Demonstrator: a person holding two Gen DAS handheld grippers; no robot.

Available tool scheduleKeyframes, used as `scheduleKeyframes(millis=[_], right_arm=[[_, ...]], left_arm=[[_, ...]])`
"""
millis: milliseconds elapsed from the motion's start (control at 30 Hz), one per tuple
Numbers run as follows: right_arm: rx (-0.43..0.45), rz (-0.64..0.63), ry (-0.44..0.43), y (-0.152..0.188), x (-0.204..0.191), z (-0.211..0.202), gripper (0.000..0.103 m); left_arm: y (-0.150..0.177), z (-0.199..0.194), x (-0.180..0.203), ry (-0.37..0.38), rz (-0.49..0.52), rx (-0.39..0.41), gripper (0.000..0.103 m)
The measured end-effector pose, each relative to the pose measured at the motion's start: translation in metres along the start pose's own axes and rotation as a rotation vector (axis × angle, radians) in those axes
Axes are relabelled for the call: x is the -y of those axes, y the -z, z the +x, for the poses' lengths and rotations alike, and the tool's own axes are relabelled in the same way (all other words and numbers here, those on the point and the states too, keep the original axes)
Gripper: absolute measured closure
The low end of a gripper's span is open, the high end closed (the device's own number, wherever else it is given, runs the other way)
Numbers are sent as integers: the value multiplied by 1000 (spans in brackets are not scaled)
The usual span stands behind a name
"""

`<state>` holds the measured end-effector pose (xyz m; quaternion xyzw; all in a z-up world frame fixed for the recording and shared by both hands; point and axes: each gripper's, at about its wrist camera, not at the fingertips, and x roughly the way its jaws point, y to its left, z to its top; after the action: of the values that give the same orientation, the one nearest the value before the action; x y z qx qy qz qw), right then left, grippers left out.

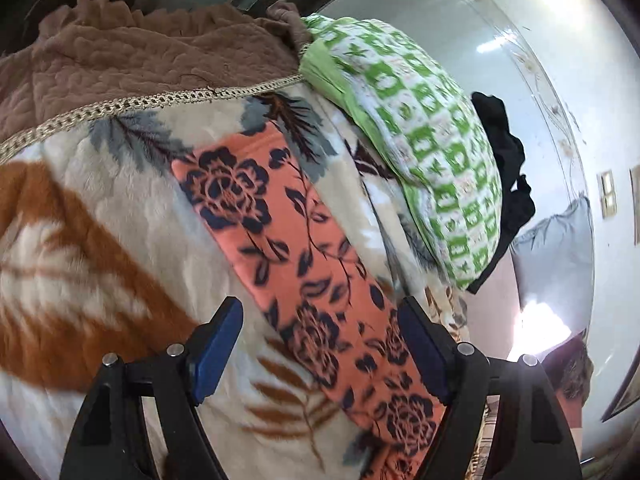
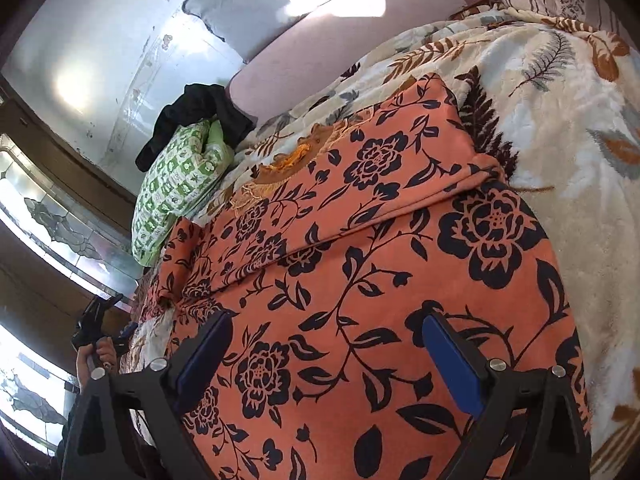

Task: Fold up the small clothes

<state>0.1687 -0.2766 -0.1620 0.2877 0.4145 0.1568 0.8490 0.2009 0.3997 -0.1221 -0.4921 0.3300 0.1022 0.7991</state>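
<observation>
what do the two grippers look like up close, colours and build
Both match: the left gripper and right gripper have angular black plastic finger arms with triangular cut-outs, round silver pivot pins at the joints, and flat rectangular blue pads on the inner faces. No cables or markings are visible.

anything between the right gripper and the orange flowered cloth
Nothing visible. The right gripper is open directly over the orange flowered cloth, which lies part-folded on the blanket. The green pillow sits off to the side, clear of the path.
</observation>
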Motion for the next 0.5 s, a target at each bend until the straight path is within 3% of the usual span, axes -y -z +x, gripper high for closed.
scheduleKeyframes(millis=[200,467,500], right_arm=[[-1,7,13,-3,4,9,5],[3,3,2,-4,3,13,5],[6,2,1,-5,3,12,5]], left_arm=[[-19,22,-21,-44,-51,5,24],[-29,32,-21,-105,-104,42,24],[-31,33,-21,-127,-121,48,30]])
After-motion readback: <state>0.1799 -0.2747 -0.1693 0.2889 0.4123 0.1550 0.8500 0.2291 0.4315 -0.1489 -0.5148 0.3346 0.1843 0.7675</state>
